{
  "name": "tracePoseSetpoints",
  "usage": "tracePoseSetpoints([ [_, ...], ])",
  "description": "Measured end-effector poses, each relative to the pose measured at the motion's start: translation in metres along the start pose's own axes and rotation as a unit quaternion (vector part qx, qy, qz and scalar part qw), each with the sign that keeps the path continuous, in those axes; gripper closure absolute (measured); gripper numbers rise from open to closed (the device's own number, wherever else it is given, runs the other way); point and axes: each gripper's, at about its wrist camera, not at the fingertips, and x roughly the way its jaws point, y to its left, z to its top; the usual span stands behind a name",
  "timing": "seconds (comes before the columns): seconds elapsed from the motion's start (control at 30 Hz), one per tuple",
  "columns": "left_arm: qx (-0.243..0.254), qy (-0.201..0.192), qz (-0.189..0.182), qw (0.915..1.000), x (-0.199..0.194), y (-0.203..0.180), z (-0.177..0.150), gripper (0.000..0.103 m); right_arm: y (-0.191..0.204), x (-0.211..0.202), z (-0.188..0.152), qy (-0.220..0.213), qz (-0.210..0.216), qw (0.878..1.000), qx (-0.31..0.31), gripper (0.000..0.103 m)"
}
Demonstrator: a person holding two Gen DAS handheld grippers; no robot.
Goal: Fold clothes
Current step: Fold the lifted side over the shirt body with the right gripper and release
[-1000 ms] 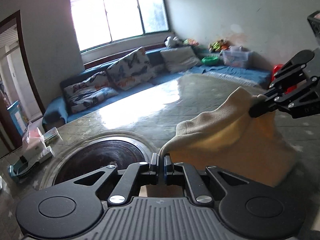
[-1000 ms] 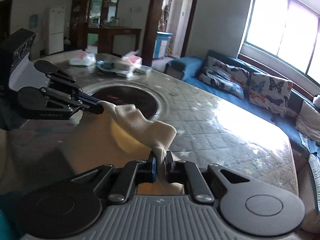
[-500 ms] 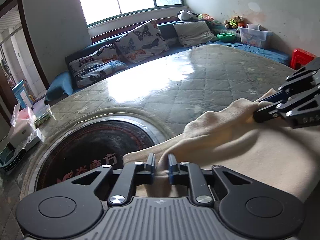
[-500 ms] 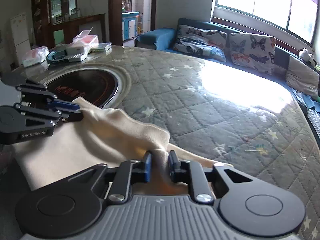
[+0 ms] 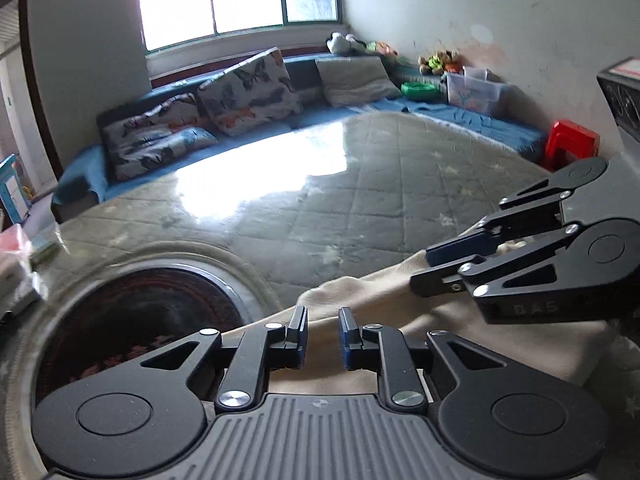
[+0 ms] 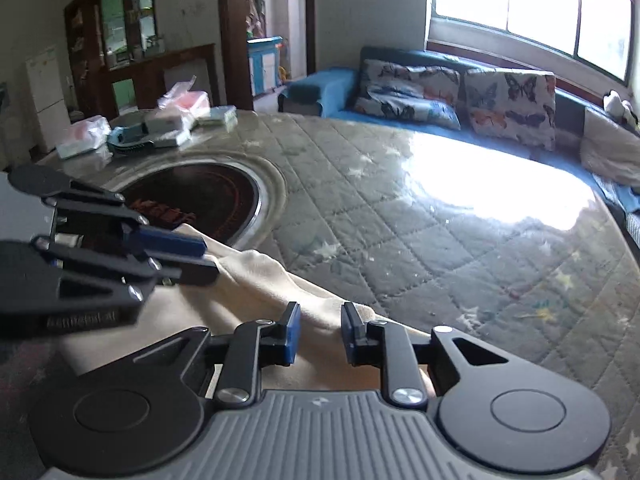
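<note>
Cream garment (image 5: 384, 304), L/R tongs (image 5: 323, 334) (image 6: 318, 332) agape, clutter (image 6: 156, 128) behind

Butterfly cushions (image 5: 248, 96) at upper centre, red stool (image 5: 570, 142) at right edge, dark round inset (image 6: 200, 206) left of centre.

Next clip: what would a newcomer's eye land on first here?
Probably the cream garment, lying rumpled on the quilted table right in front of both grippers. The left gripper and right gripper both stand open just above it, gripping nothing. After that, the dark round inset in the tabletop beside the garment, and the window glare on the table's far side.
</note>
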Motion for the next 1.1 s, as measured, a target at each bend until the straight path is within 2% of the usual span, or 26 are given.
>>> tracePoseSetpoints([
  [0.17, -0.008, 0.009, -0.003, 0.9999, 0.014, 0.001, 0.001, 0.084, 0.001, 0.002, -0.001, 0.0, -0.003, 1.0, 0.001, 0.083],
  [0.47, -0.012, 0.009, 0.002, 0.9999, 0.016, -0.002, 0.002, 0.084, 0.006, -0.006, -0.003, -0.008, -0.006, 1.0, -0.003, 0.082],
  [0.67, -0.011, 0.007, 0.007, 0.9999, 0.016, -0.003, 0.003, 0.084, 0.024, -0.022, -0.012, -0.009, 0.009, 1.0, -0.028, 0.081],
  [0.83, -0.008, 0.007, 0.012, 0.9999, 0.016, -0.007, 0.003, 0.084, 0.035, -0.017, -0.022, 0.008, 0.02, 0.999, -0.039, 0.081],
  [1.1, -0.006, 0.006, 0.023, 0.9997, 0.015, -0.01, 0.003, 0.084, 0.047, -0.044, -0.032, -0.013, 0.023, 0.998, -0.059, 0.081],
])
